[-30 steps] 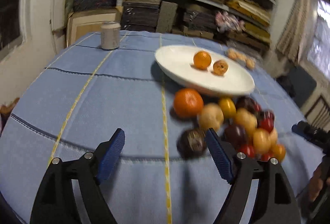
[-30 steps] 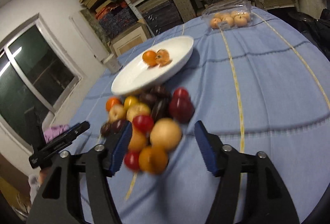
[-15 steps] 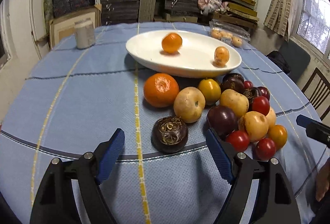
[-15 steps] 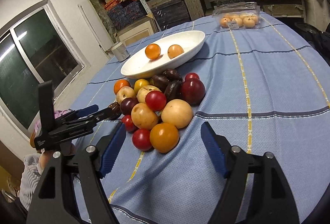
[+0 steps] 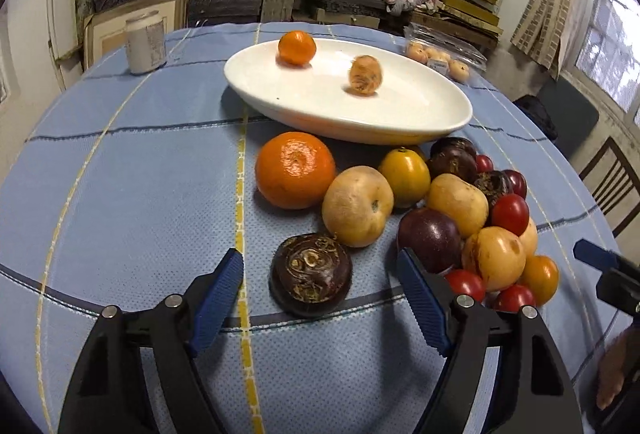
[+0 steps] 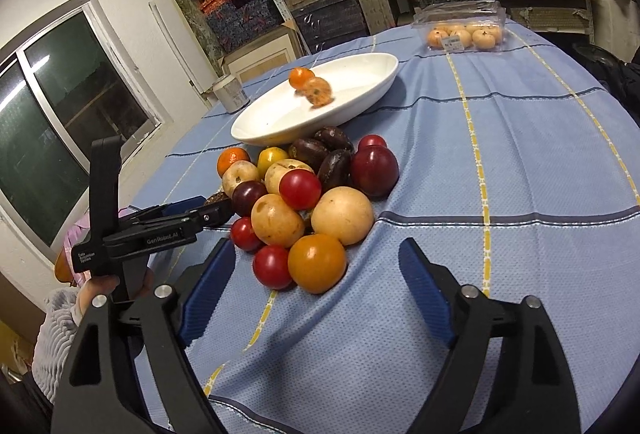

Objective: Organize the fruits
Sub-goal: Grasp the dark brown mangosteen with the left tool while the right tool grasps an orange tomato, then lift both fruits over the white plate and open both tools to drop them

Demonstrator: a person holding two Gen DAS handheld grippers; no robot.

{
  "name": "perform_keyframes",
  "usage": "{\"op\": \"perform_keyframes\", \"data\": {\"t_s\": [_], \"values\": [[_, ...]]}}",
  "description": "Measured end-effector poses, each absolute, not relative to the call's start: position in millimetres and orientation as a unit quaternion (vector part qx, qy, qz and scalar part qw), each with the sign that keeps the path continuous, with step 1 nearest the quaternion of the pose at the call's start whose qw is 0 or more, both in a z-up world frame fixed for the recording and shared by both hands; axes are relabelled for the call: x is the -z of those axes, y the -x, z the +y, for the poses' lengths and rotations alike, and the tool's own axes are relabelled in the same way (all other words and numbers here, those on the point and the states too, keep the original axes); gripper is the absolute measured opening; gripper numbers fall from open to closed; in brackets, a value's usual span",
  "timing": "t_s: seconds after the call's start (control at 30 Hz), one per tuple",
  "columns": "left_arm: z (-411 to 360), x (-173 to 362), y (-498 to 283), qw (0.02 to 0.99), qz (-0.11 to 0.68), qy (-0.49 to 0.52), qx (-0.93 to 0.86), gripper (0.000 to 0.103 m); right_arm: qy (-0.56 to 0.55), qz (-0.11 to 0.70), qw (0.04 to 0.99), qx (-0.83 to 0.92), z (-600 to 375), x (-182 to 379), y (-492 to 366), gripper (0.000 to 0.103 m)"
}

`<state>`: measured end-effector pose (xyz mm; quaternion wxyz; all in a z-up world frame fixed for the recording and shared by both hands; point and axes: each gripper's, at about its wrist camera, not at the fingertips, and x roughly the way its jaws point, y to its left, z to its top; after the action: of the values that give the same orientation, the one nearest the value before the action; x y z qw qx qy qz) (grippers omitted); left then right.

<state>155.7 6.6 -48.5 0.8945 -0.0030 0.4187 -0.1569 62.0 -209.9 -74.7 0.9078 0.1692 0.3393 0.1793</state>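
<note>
A pile of fruit lies on the blue tablecloth in front of a white oval plate (image 5: 432,122) (image 6: 372,90). The plate holds a small orange (image 5: 297,47) and a blurred, rolling orange fruit (image 5: 365,76) (image 6: 318,92). My left gripper (image 5: 320,274) is open, its jaws on either side of a dark wrinkled fruit (image 5: 311,279) at the near edge of the pile. A big orange (image 5: 295,175) and a tan fruit (image 5: 357,205) lie just beyond. My right gripper (image 6: 316,270) is open, just short of an orange tomato (image 6: 317,263) and a red tomato (image 6: 273,266).
A can (image 5: 145,41) stands at the table's far left. A clear plastic box of small oranges (image 6: 464,30) sits at the far edge. Shelves of stacked boxes rise behind the table. A chair (image 5: 612,182) stands at the right. The left gripper (image 6: 160,226) shows in the right wrist view.
The left gripper has moved closer to the dark wrinkled fruit, which now lies between its jaws. The second fruit on the plate is rolling. The right gripper has moved nearer the pile.
</note>
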Motion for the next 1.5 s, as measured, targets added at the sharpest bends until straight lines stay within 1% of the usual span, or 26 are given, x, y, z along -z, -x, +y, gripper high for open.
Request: {"op": "perform_keyframes", "data": {"t_s": [0.03, 0.07, 0.1, 0.13, 0.2, 0.27, 0.3, 0.33, 0.47, 0.57, 0.6, 0.67, 0.73, 0.8, 0.87, 1.07, 1.17, 1.3, 1.37, 1.5], "values": [[6.4, 49.6, -156.8, 0.893, 0.422, 0.004, 0.158, 0.070, -0.170, 0.339, 0.908, -0.179, -210.4, 74.9, -62.1, 0.082], [5.2, 50.2, -158.3, 0.892, 0.424, 0.000, 0.154, 0.068, -0.170, 0.340, 0.908, -0.179, -210.2, 74.9, -62.0, 0.082], [3.9, 49.8, -158.2, 0.893, 0.423, -0.002, 0.156, 0.063, -0.169, 0.340, 0.908, -0.179, -210.1, 75.2, -62.1, 0.082], [2.7, 50.1, -158.1, 0.892, 0.423, -0.004, 0.158, 0.056, -0.169, 0.341, 0.907, -0.179, -210.2, 75.5, -62.3, 0.082], [2.0, 50.1, -158.7, 0.893, 0.423, -0.006, 0.157, 0.049, -0.169, 0.342, 0.907, -0.178, -210.4, 76.2, -62.5, 0.082], [3.7, 50.3, -158.9, 0.892, 0.423, -0.001, 0.159, 0.047, -0.171, 0.344, 0.906, -0.177, -211.4, 77.0, -63.4, 0.082], [4.7, 50.2, -158.3, 0.892, 0.422, -0.001, 0.159, 0.042, -0.172, 0.344, 0.906, -0.177, -212.0, 77.6, -64.0, 0.082], [5.9, 50.1, -156.4, 0.893, 0.422, -0.005, 0.158, 0.041, -0.175, 0.345, 0.905, -0.176, -212.8, 78.1, -64.4, 0.082], [21.1, 49.0, -135.7, 0.896, 0.421, 0.000, 0.145, 0.041, -0.174, 0.343, 0.906, -0.178, -212.7, 78.1, -64.0, 0.082], [38.6, 45.7, -129.2, 0.900, 0.414, 0.030, 0.130, 0.041, -0.137, 0.348, 0.909, -0.183, -199.5, 78.5, -62.2, 0.080], [42.9, 44.7, -130.1, 0.901, 0.413, 0.039, 0.126, 0.041, -0.120, 0.347, 0.912, -0.184, -193.8, 78.4, -61.0, 0.078], [43.3, 45.8, -132.4, 0.899, 0.416, 0.042, 0.127, 0.041, -0.083, 0.347, 0.913, -0.196, -179.6, 77.8, -57.5, 0.064], [39.0, 48.6, -133.2, 0.896, 0.423, 0.033, 0.130, 0.041, -0.060, 0.350, 0.913, -0.200, -170.4, 78.4, -57.1, 0.060], [35.3, 47.6, -131.8, 0.897, 0.420, 0.026, 0.135, 0.041, -0.062, 0.359, 0.910, -0.198, -170.9, 81.6, -60.7, 0.057], [33.7, 47.1, -131.2, 0.897, 0.418, 0.024, 0.138, 0.041, -0.073, 0.372, 0.905, -0.195, -174.3, 86.3, -65.5, 0.049], [32.5, 47.6, -130.7, 0.896, 0.419, 0.026, 0.141, 0.041, -0.081, 0.395, 0.895, -0.189, -175.5, 94.9, -74.0, 0.036], [29.5, 46.6, -128.7, 0.897, 0.416, 0.019, 0.146, 0.041, -0.087, 0.399, 0.893, -0.187, -174.0, 97.0, -78.4, 0.035], [24.8, 47.7, -128.4, 0.896, 0.417, 0.011, 0.151, 0.041, -0.088, 0.393, 0.897, -0.180, -171.0, 96.1, -84.4, 0.038], [24.0, 47.9, -128.7, 0.896, 0.418, 0.010, 0.150, 0.041, -0.086, 0.389, 0.900, -0.176, -169.2, 94.3, -86.7, 0.046], [25.0, 49.4, -130.4, 0.895, 0.420, 0.013, 0.150, 0.041, -0.091, 0.389, 0.900, -0.173, -169.2, 95.4, -90.8, 0.046]]}}
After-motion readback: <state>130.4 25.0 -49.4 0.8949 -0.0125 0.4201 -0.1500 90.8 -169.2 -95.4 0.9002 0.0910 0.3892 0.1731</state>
